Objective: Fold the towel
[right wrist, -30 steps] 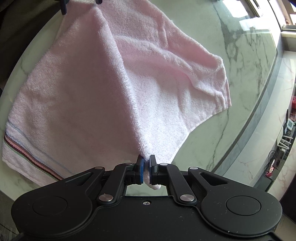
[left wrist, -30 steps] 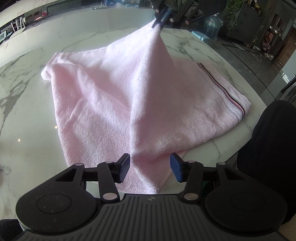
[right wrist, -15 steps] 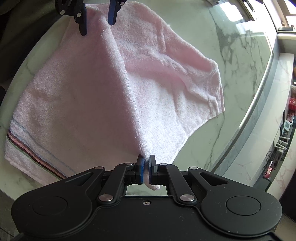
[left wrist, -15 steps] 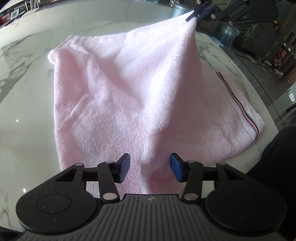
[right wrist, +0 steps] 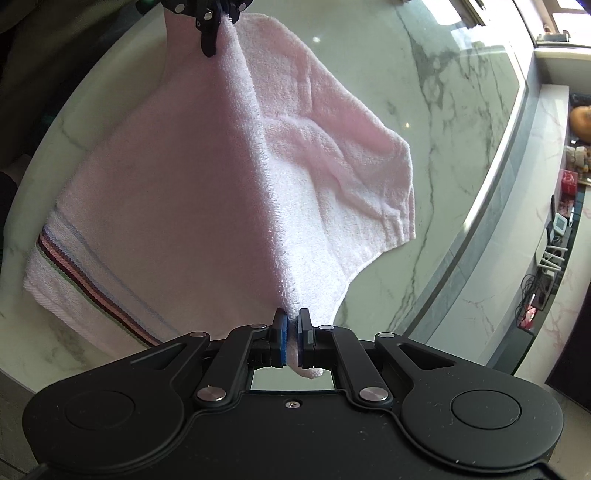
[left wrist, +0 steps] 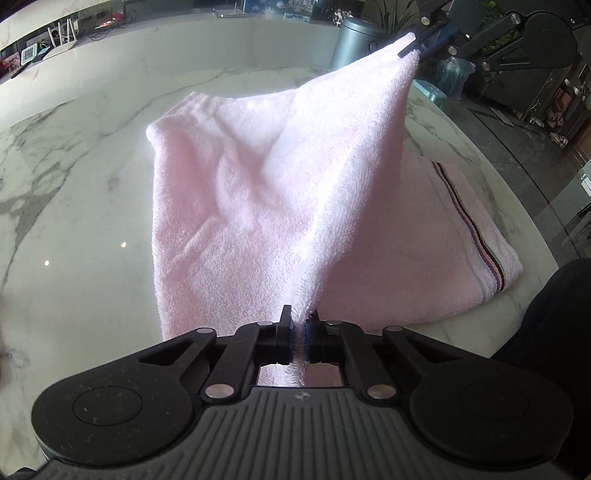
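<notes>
A pink towel with a dark striped band lies partly on the round marble table. One fold edge is lifted into a taut ridge between both grippers. My left gripper is closing its jaws on the near end of that ridge, and its pads press on the cloth. My right gripper holds the far end, raised. In the right wrist view the right gripper is shut on the towel corner, and the left gripper pinches the cloth at the top.
The table's curved edge runs close on the right. A grey bin and a plant stand beyond the table. A person's dark clothing is at the table's near right. A ledge with cables lies past the rim.
The left gripper's jaws went from wide apart to closed on the towel's edge. Both grippers rose a little, pulling the fold into a taut ridge.
</notes>
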Motion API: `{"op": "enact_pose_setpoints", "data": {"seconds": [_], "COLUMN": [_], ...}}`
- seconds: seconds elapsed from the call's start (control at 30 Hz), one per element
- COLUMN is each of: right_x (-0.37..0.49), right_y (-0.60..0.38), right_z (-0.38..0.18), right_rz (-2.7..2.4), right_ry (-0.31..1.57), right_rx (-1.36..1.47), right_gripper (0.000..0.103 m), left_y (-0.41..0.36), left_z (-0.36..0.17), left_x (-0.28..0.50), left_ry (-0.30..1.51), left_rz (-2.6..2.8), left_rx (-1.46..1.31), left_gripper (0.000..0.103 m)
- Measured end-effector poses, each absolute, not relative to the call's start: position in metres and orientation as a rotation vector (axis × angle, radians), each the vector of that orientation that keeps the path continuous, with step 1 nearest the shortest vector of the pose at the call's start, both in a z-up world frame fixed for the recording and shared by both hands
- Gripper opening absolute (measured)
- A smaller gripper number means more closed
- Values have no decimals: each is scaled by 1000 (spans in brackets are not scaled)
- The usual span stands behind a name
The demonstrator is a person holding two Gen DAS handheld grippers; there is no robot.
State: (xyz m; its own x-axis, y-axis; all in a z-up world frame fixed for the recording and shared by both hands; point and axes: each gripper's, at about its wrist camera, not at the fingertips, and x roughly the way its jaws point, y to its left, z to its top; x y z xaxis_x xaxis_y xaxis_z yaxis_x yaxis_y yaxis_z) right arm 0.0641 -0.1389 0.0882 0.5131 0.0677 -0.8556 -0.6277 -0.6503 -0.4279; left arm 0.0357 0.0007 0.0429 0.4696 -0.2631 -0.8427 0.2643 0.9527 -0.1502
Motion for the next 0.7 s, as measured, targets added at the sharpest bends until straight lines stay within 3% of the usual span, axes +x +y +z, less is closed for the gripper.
{"op": "enact_pose_setpoints", "data": {"seconds": [0.47, 0.7], "right_x": [37, 33], "right_y": [-165, -175], "right_z": [145, 184], "right_rz": [1009, 833], "right_ry": [416, 409], "right_rx": [-1865, -1666], "right_gripper": [3, 3], "left_y": [18, 5], "left_z": [157, 216], "left_x": [54, 66], "left_ry": [822, 701], "left_rz": [-206, -175], "left_rx": [268, 443], "left_gripper": [4, 4]}}
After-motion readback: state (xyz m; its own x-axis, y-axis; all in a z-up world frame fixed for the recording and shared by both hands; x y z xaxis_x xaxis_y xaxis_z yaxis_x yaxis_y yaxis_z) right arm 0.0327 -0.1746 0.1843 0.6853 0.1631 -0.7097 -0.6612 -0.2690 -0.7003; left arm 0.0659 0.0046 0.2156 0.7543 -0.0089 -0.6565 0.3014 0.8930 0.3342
